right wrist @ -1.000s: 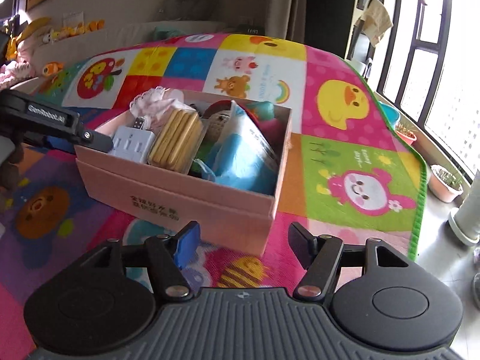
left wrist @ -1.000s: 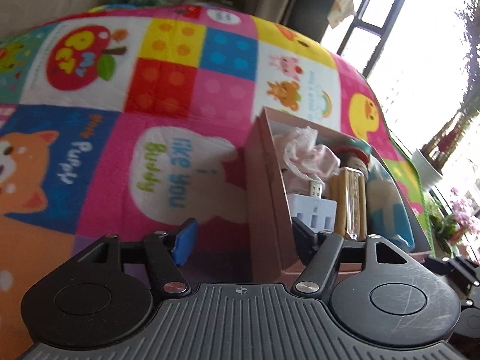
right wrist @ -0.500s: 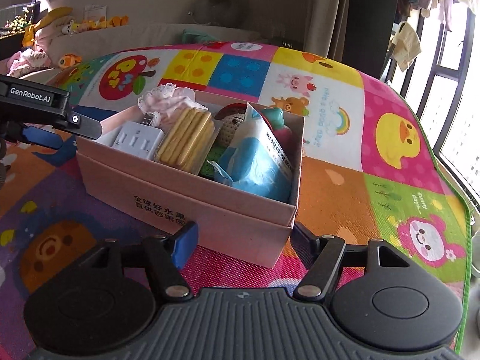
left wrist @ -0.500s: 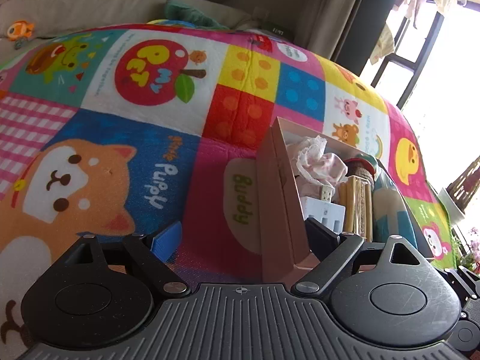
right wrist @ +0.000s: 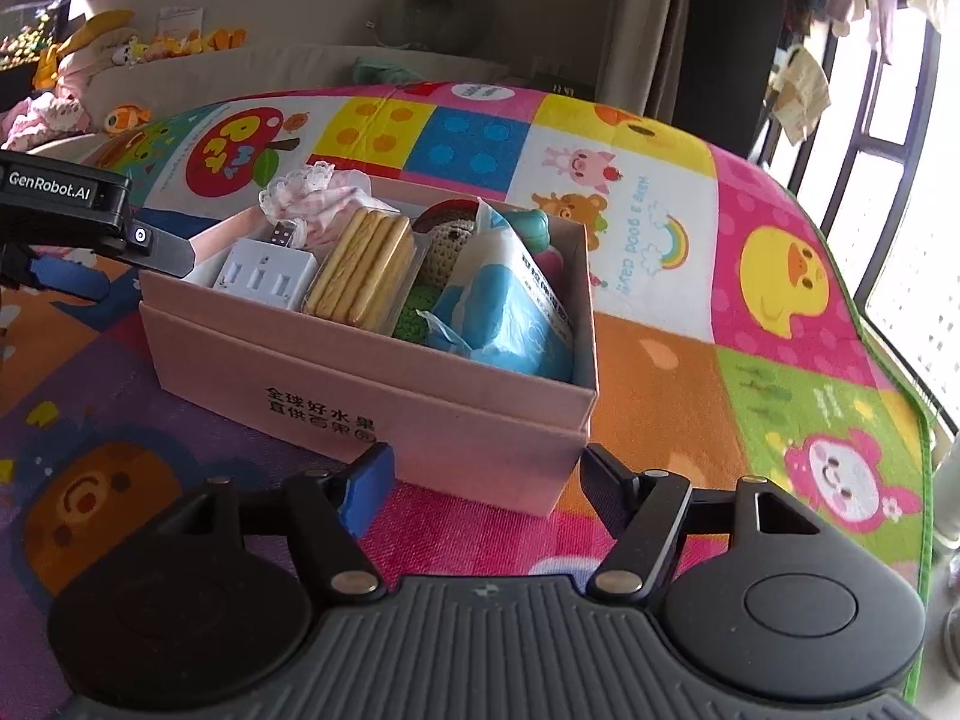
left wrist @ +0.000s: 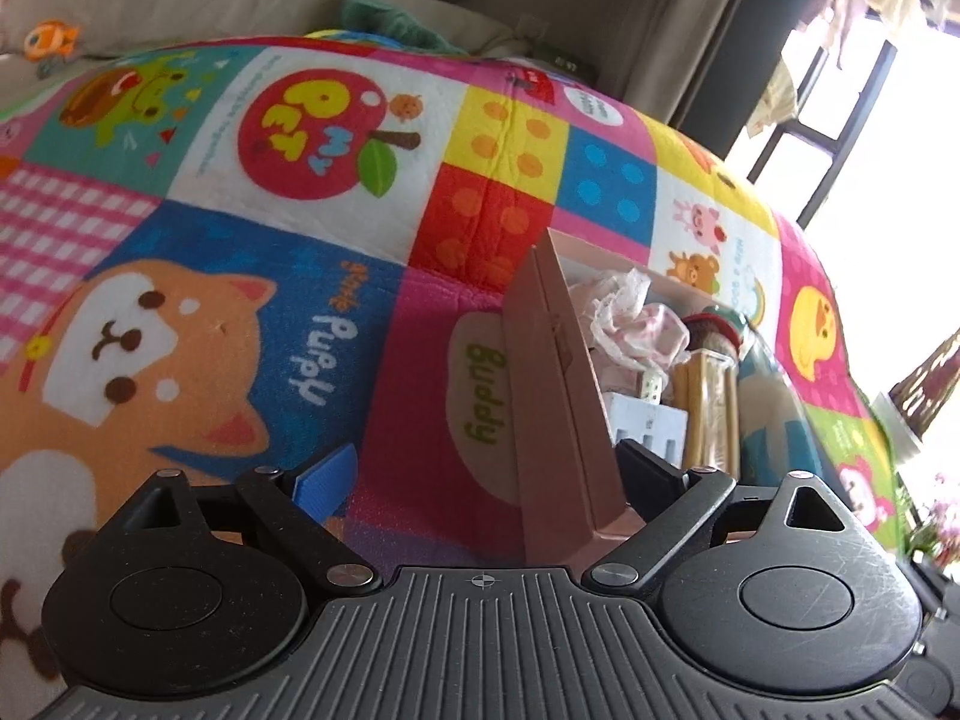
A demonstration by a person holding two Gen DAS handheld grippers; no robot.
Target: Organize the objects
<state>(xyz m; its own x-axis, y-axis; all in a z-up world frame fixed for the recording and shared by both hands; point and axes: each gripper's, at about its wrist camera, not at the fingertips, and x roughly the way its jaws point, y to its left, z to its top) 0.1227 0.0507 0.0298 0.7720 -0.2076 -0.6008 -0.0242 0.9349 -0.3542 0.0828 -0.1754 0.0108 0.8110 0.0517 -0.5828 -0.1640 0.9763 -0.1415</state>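
A pink cardboard box [right wrist: 384, 384] sits on the colourful play mat [right wrist: 660, 228]. It holds a white plug adapter [right wrist: 264, 276], a pack of crackers [right wrist: 366, 264], a lacy pink cloth [right wrist: 318, 192], a crochet toy [right wrist: 444, 246] and a blue-and-white pouch [right wrist: 510, 312]. My left gripper [left wrist: 486, 471] straddles the box's left wall [left wrist: 558, 420]; its jaws are opening and the pads stand clear of the wall. My right gripper [right wrist: 486, 483] has the box's near right corner between its fingers; its jaws are opening too, with no pad pressing.
The left gripper's black body [right wrist: 60, 204] shows at the box's far left end in the right wrist view. A beige sofa [right wrist: 252, 69] with soft toys lines the mat's far side. Windows [right wrist: 900, 180] and potted plants [left wrist: 936, 516] are off the mat's right edge.
Both grippers' jaws have spread wider around the box. The left wrist view has swung left, showing more mat. In the right wrist view the box sits closer.
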